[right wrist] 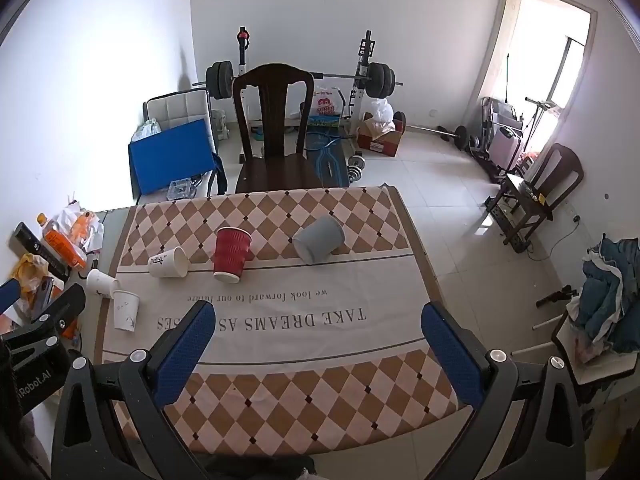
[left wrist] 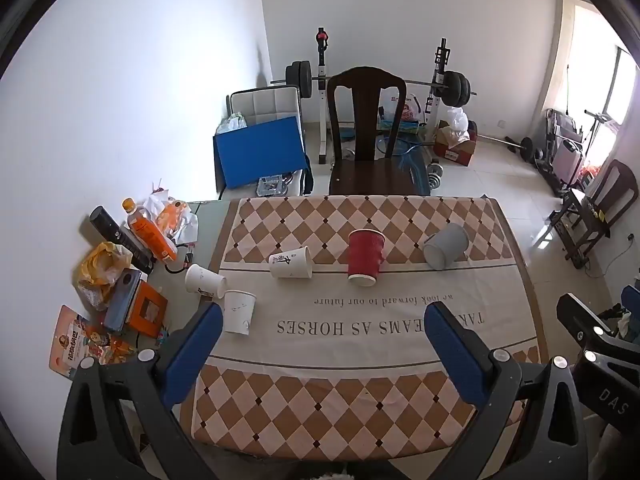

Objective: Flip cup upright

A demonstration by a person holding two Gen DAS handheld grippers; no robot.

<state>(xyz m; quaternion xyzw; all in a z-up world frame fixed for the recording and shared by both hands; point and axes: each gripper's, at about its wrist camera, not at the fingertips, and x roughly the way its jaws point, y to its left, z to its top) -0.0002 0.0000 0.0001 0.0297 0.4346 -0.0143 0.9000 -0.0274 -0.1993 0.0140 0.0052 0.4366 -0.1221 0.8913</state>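
- Five cups sit on the worktop (left wrist: 516, 320); taking the red cup (left wrist: 365, 257) as the landmark, it stands mouth-down near the middle of the checked cloth (left wrist: 320, 400), so it probably needs flipping as well as the tipped ones.
- Far left of the red cup, two white cups lie at the cloth's edge: one on its side (left wrist: 204, 281), one mouth-down (left wrist: 239, 312), almost touching. Reaching for either could knock the other off the cloth into the clutter around the orange bottle (left wrist: 150, 236).
- Just left of the red cup, a printed white cup (left wrist: 291, 263) lies on its side; being light paper, it would likely roll away or crumple under a hard squeeze.
- Right of the red cup, the grey cup (left wrist: 446, 246) lies tilted on its side and could roll toward the worktop's right edge if nudged.
- Both the left gripper (left wrist: 324, 322) and right gripper (right wrist: 318, 320) hang spread wide and empty, well short of the red cup; closing off-centre on its tapered wall may let it slip mid-turn.
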